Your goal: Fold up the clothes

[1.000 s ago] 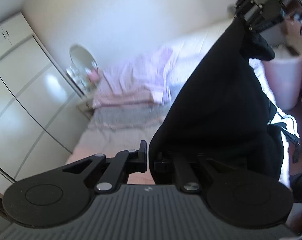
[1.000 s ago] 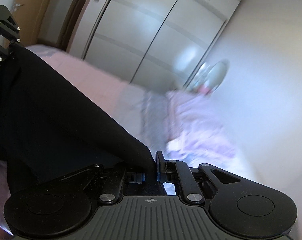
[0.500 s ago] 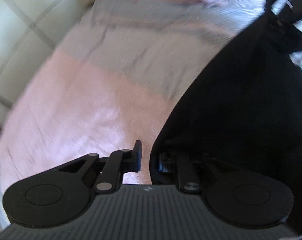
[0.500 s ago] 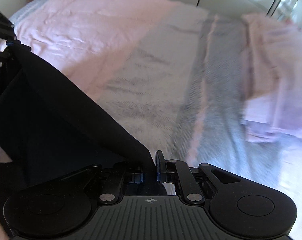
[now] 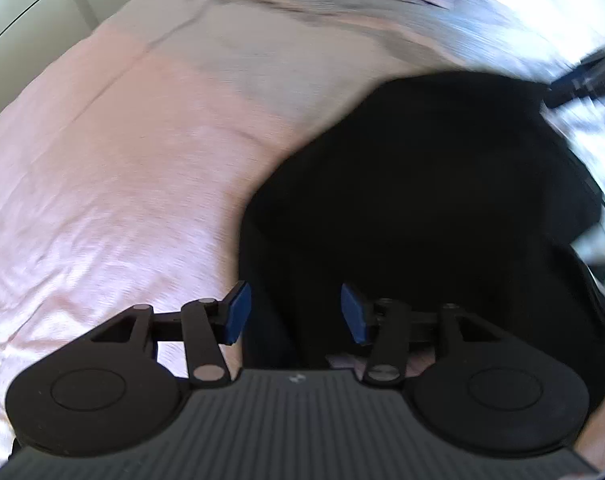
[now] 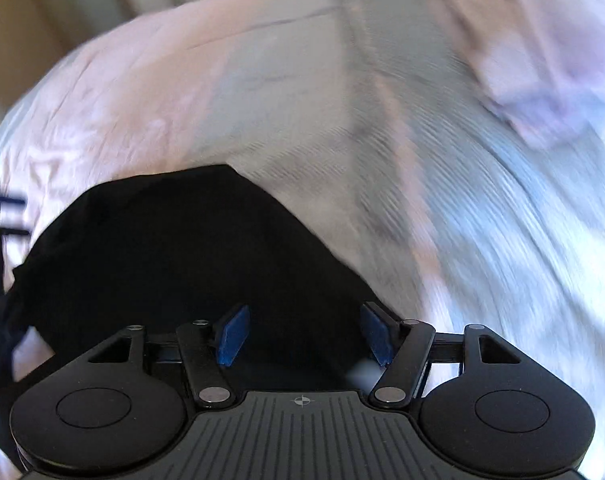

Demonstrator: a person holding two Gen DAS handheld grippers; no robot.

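Fingers of the left gripper (image 5: 294, 314) are spread wide apart, and both blue pads (image 5: 238, 314) are exposed; nothing is clamped between them. In the left wrist view, the black garment (image 5: 422, 200) is seen spread on the bed cover (image 5: 122, 160), filling the area from 12 o'clock to 4 o'clock of the finger gap. The garment's left edge runs just beside the left-hand pad, and dark cloth lies in the gap below the fingers; whether the pads touch it cannot be determined. A blurred dark object is visible at 2 o'clock near the frame edge, and it cannot be identified.

Fingers of the right gripper (image 6: 304, 336) are likewise opened wide, with blue pads (image 6: 232, 336) uncovered and no fabric pinched. In the right wrist view, the black garment (image 6: 174, 260) is seen lying flat on the bed cover (image 6: 302, 100), extending from the finger gap toward 9 o'clock and 11 o'clock. Its upper corner points toward 12 o'clock. A striped grey section (image 6: 482, 220) of the bedding is located at 2 o'clock, and a folded pale lilac cloth (image 6: 542, 60) is located at 1 o'clock, well apart from the garment. Both views are affected by motion blur.
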